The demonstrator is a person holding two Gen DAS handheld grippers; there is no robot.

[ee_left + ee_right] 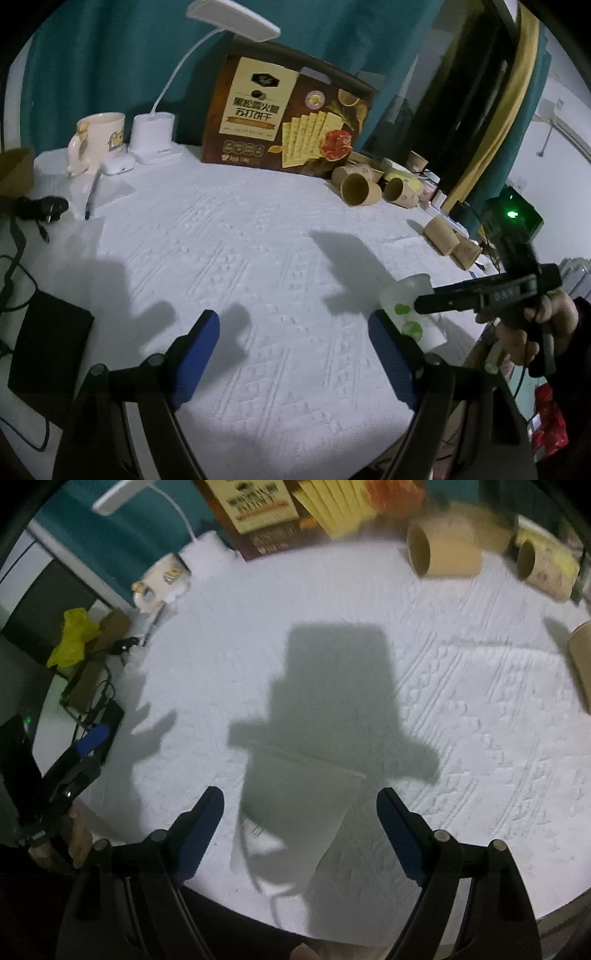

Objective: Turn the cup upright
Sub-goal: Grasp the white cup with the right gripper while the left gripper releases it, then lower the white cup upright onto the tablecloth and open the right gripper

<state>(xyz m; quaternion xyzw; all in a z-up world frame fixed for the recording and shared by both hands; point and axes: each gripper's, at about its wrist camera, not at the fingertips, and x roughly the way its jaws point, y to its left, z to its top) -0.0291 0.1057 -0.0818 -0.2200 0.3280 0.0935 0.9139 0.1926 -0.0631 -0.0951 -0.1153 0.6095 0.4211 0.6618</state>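
Item one, the cup (408,314): translucent white plastic with green dots. We find it near the right edge of the white cloth (258,240), and in the left wrist view it appears to lie tilted on its side, rim toward the near edge; we cannot fix its pose with certainty. In the right wrist view it sits between our right fingers, dim under the gripper's shadow.

Item two, our left gripper (295,350): blue pads spread wide, nothing between them, only bare cloth below. The cup lies just beyond its right finger.

Item three, our right gripper (301,830): jaws apart, either side of the cup, and we see no pad pressing on it. In the left wrist view its black finger lies across the cup's upper part; whether it touches we cannot tell. A hand (532,325) grips its handle.

Item four, brown paper cups: two on their sides (360,188) (400,192) near the far right of the cloth, mouths toward us, and a further pair (452,245) lying at the right edge.

Item five, cracker box (288,110): brown, upright at the back.

Item six, white desk lamp (155,136), standing left of the box, with a cream mug (98,142) just beside it.

Item seven, a pen (92,195) in front of the mug.

Item eight, a black flat device (48,354) at the left edge.
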